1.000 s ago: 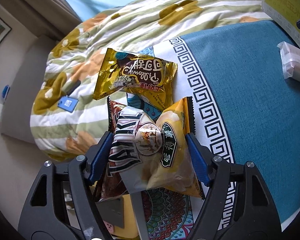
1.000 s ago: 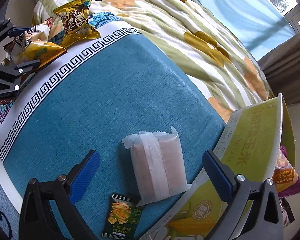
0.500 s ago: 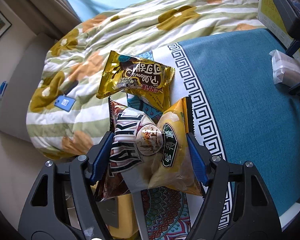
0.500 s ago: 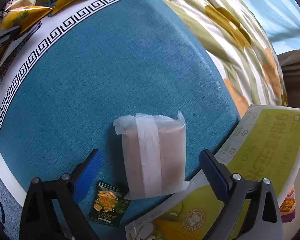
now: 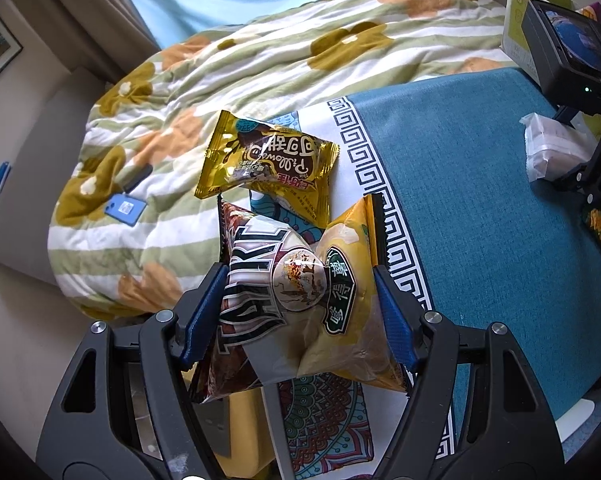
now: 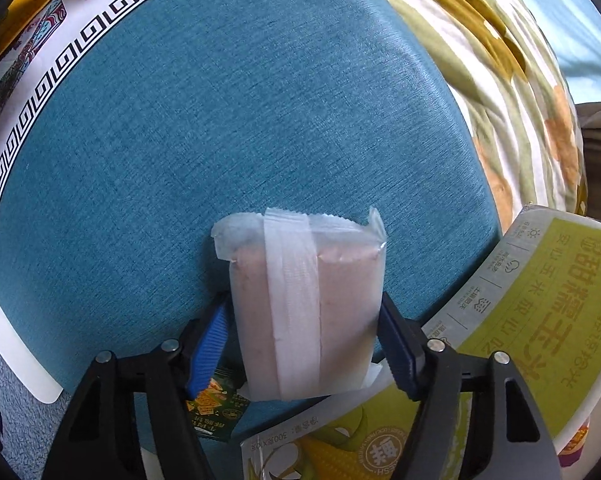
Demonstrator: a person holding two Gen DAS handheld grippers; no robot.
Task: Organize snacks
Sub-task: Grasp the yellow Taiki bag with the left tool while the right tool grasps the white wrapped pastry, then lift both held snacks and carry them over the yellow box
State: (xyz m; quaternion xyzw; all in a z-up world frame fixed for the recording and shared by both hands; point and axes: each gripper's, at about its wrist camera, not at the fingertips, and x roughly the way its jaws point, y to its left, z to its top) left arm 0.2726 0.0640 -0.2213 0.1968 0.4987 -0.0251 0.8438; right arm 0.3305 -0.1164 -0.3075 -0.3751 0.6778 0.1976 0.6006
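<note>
My left gripper (image 5: 300, 312) is shut on a puffy brown and yellow snack bag (image 5: 296, 300) and holds it above the table's left end. A gold chocolate snack pack (image 5: 268, 160) lies just beyond it on the white border of the cloth. My right gripper (image 6: 304, 340) is closed against both sides of a clear-wrapped pink packet (image 6: 304, 308) on the blue tablecloth (image 6: 220, 120). That packet (image 5: 552, 152) and the right gripper also show at the right edge of the left wrist view. A small green snack pack (image 6: 212, 408) lies under the right gripper's left finger.
A yellow-green corn box (image 6: 520, 340) stands against the table's right side, touching the pink packet's corner. A flowered quilt on a bed (image 5: 260, 60) lies behind the table. A patterned mat (image 5: 324, 420) sits under the left gripper.
My right gripper moved forward over the pink packet and its fingers closed in on it. My left gripper keeps its hold on the snack bag and has shifted only slightly.
</note>
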